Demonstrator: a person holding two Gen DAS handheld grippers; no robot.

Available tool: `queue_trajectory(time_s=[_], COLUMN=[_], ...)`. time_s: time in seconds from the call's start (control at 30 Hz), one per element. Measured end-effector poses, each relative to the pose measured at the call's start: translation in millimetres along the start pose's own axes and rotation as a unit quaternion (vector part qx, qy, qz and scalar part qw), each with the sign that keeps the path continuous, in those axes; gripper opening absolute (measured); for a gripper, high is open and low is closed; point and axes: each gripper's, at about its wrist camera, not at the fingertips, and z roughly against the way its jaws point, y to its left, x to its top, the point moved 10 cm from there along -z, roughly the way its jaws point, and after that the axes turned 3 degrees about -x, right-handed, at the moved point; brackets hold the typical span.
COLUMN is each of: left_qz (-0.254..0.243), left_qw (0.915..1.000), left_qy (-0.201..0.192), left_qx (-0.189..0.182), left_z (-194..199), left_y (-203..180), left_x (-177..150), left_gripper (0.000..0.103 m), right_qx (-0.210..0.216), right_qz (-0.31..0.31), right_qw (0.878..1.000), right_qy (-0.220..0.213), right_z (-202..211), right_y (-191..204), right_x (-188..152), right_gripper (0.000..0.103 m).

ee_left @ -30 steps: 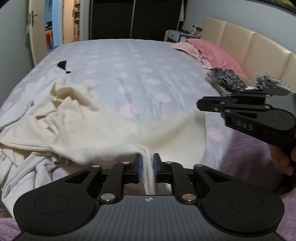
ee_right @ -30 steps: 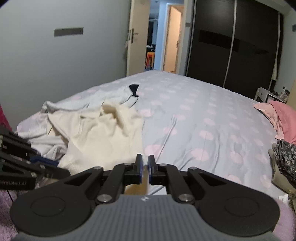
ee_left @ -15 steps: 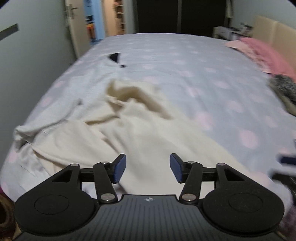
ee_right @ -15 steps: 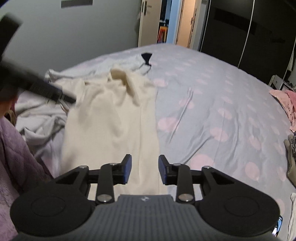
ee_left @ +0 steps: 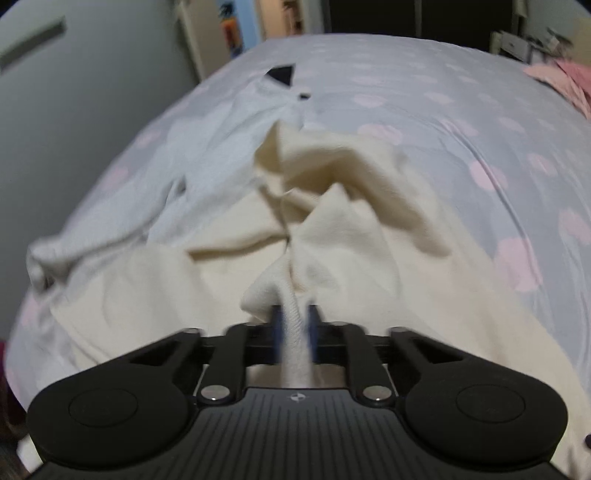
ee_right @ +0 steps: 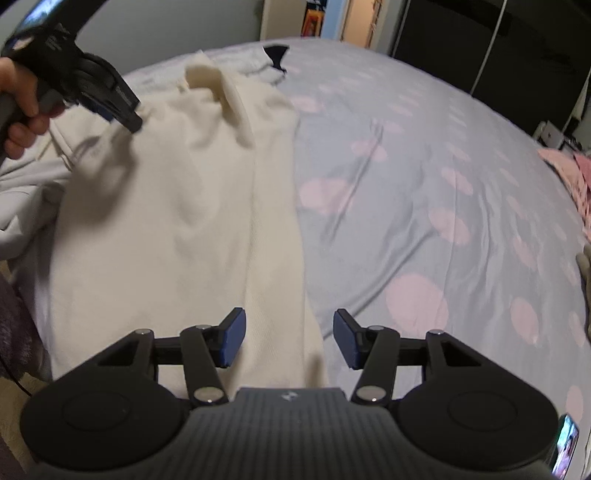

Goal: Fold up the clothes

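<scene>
Garment (ee_right: 192, 206) lengthwise toward doorway, seemingly | left tongs (ee_left: 294, 325) closing on fold | right tongs (ee_right: 287, 339) opening, empty

Home bedroom, bed (ee_right: 424, 155) with pink-dotted grey sheet, dark wardrobe (ee_right: 461, 33), open door (ee_right: 354, 18)

My left gripper (ee_left: 294, 328) let go of the cream garment (ee_left: 354, 229) half a second back, jaws wide, and is now closing again, pads pinching a ridge of its cloth further in from the bed's (ee_right: 424, 155) near edge (frame is blurry). My right gripper (ee_right: 288, 339) was closed a second ago; its jaws are opening now, the garment's near hem lying under the gap, untouched. Both views have tipped down toward the bed. The cloth lies flatter on its right side.
</scene>
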Motion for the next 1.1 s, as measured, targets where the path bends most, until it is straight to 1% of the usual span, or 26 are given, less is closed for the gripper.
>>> queue_trajectory(time_s=[0.07, 0.17, 0.23, 0.33, 0.43, 0.53, 0.6, 0.7, 0.77, 0.83, 0.9, 0.97, 1.03, 1.1], left_qz=[-0.021, -0.042, -0.06, -0.084, -0.107, -0.126, -0.139, -0.157, -0.175, -0.192, -0.197, -0.196, -0.196, -0.199], left_qw=[0.9997, 0.9982, 0.9957, 0.9891, 0.9796, 0.968, 0.9581, 0.9419, 0.9358, 0.935, 0.9332, 0.9317, 0.9344, 0.9377], left_qy=[-0.012, -0.026, -0.033, -0.038, -0.036, -0.032, -0.025, -0.004, 0.006, 0.015, 0.024, 0.03, 0.022, 0.017], left_qx=[-0.006, -0.035, -0.062, -0.115, -0.166, -0.215, -0.249, -0.297, -0.306, -0.298, -0.3, -0.304, -0.296, -0.284], left_z=[12, 37, 57, 85, 109, 131, 145, 157, 160, 156, 154, 154, 156, 156], left_y=[-14, -38, -59, -97, -135, -167, -187, -215, -230, -236, -238, -237, -231, -222], left_x=[1, 2, -1, -9, -24, -39, -51, -72, -85, -96, -103, -108, -107, -104], left_gripper=[0.004, 0.003, 0.003, 0.003, 0.002, 0.002, 0.002, 0.002, 0.003, 0.003, 0.004, 0.01, 0.025, 0.027], right_qx=[0.003, -0.003, -0.01, -0.014, -0.015, -0.039, -0.056, -0.067, -0.075, -0.083, -0.085, -0.079, -0.068, -0.062], right_qz=[-0.008, -0.017, -0.026, -0.047, -0.072, -0.089, -0.1, -0.118, -0.127, -0.133, -0.138, -0.141, -0.14, -0.132], right_qw=[1.0, 1.0, 1.0, 0.999, 0.997, 0.995, 0.993, 0.991, 0.989, 0.988, 0.987, 0.987, 0.988, 0.989], right_qy=[0.006, 0.009, 0.009, 0.004, -0.004, 0.0, 0.0, -0.001, -0.002, -0.003, -0.005, -0.005, -0.008, -0.012], right_z=[-1, 2, 6, 14, 26, 37, 43, 50, 54, 56, 57, 58, 59, 59], right_y=[-3, -9, -17, -30, -44, -62, -75, -91, -100, -107, -110, -110, -106, -100], right_x=[-2, -4, -5, -5, -3, -7, -10, -15, -18, -20, -22, -22, -21, -19], right_gripper=[0.056, 0.056, 0.056, 0.056, 0.056, 0.056, 0.056, 0.056, 0.056, 0.056, 0.056, 0.056, 0.056, 0.055])
